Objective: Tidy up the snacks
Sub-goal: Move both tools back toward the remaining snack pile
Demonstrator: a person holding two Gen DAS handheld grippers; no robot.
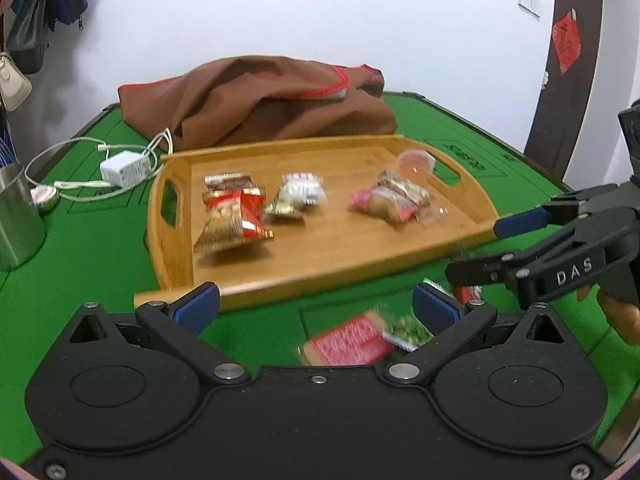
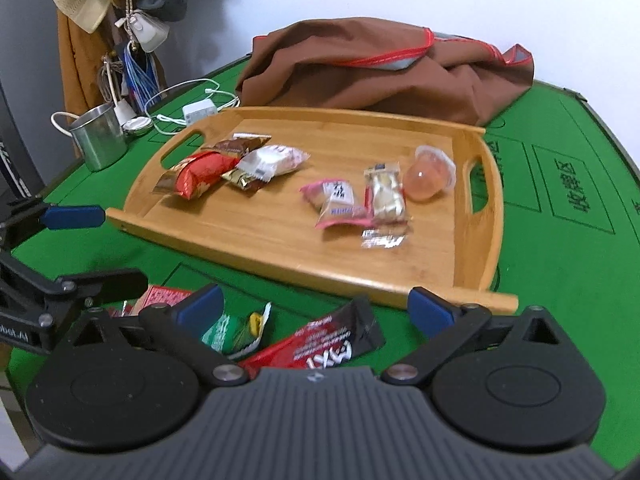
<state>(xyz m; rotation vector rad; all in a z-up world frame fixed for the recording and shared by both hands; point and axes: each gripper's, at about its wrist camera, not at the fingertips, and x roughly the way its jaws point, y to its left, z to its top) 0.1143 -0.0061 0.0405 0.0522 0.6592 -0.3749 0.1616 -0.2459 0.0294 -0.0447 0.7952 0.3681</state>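
A wooden tray [image 1: 320, 264] [image 2: 256, 236] lies on the green table and holds several snack packets: a red packet [image 1: 236, 220] [image 2: 200, 174], a white one [image 1: 298, 194] [image 2: 272, 162], a pink one [image 1: 384, 200] [image 2: 336, 202] and a jelly cup [image 1: 416, 162] [image 2: 430, 178]. In front of the tray lie a pink-red packet [image 1: 348, 342], a green packet [image 1: 412, 330] [image 2: 232, 330] and a red-black packet [image 2: 324, 346]. My left gripper [image 1: 316, 308] is open above the pink-red packet. My right gripper [image 2: 316, 306] is open over the red-black packet and shows in the left wrist view [image 1: 476, 248].
A brown cloth bag [image 1: 260, 96] [image 2: 384, 68] lies behind the tray. A white charger with cables [image 1: 124, 168] [image 2: 198, 110] and a steel cup [image 1: 18, 220] [image 2: 98, 142] stand at the left. Bags hang on the wall at the far left.
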